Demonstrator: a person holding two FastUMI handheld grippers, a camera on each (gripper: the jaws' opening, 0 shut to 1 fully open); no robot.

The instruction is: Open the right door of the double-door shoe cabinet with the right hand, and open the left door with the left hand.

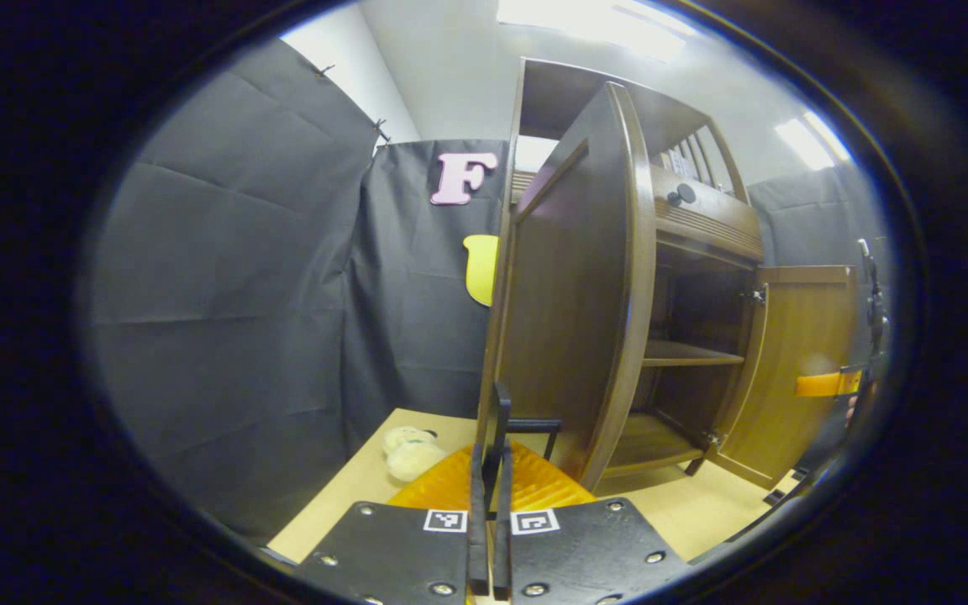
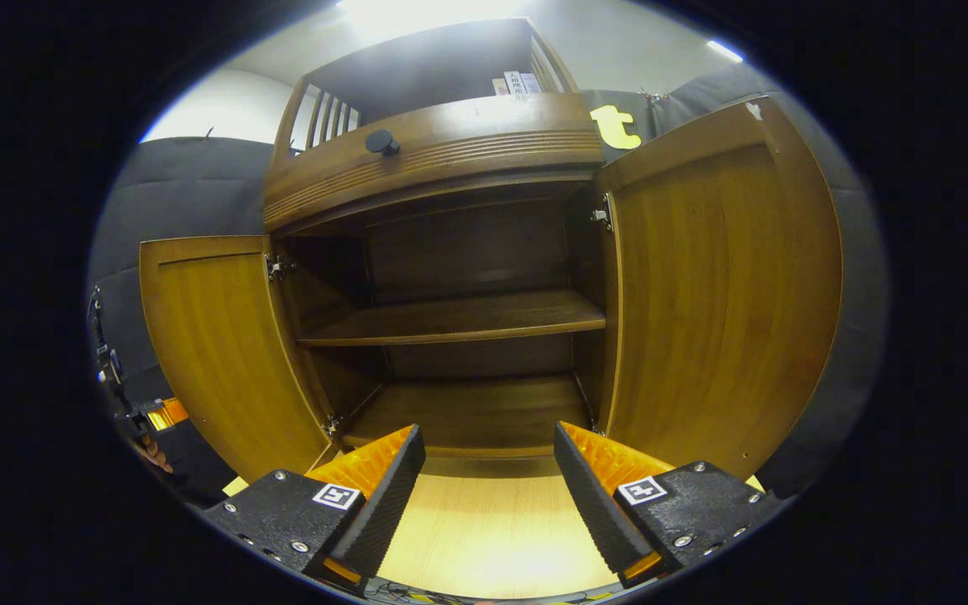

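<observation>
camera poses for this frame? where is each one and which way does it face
Left gripper view: rides the left gripper, jaws closed on a thin dark handle at the left door, seen edge-on; the other gripper is at far right.
Right gripper view: rides the right gripper, jaws open, facing squarely into the open cabinet at its shelf.
Shared: both doors swung open, the right door, the shelf, the drawer knob.

Left door point(image 2: 223, 353) and right door point(image 2: 719, 286) flank the shelf point(image 2: 459, 318) between them
</observation>
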